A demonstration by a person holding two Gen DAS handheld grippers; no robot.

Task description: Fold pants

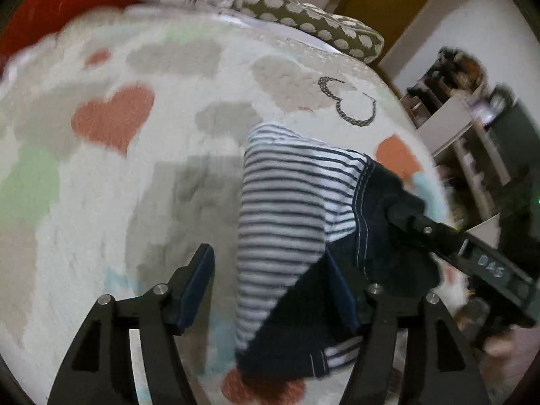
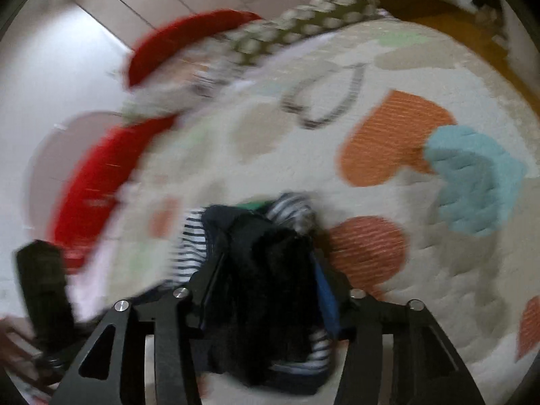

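The pants (image 1: pixel 287 209) are small, navy outside with a white-and-navy striped lining, and lie bunched on a bedspread with hearts (image 1: pixel 114 118). My left gripper (image 1: pixel 273 290) is open; the cloth lies between its fingers and against the right finger (image 1: pixel 341 290). The right gripper's body (image 1: pixel 472 256) reaches in from the right onto the navy part. In the right wrist view my right gripper (image 2: pixel 266 280) is shut on a bunch of the navy pants (image 2: pixel 270 270). The left gripper's body (image 2: pixel 44 280) shows at the lower left. That view is blurred.
A spotted olive pillow (image 1: pixel 303 17) and a red cushion (image 1: pixel 50 10) lie at the far edge of the bed. A shelf unit (image 1: pixel 465 125) stands to the right of the bed. The bed edge (image 1: pixel 422 141) runs close to the pants on the right.
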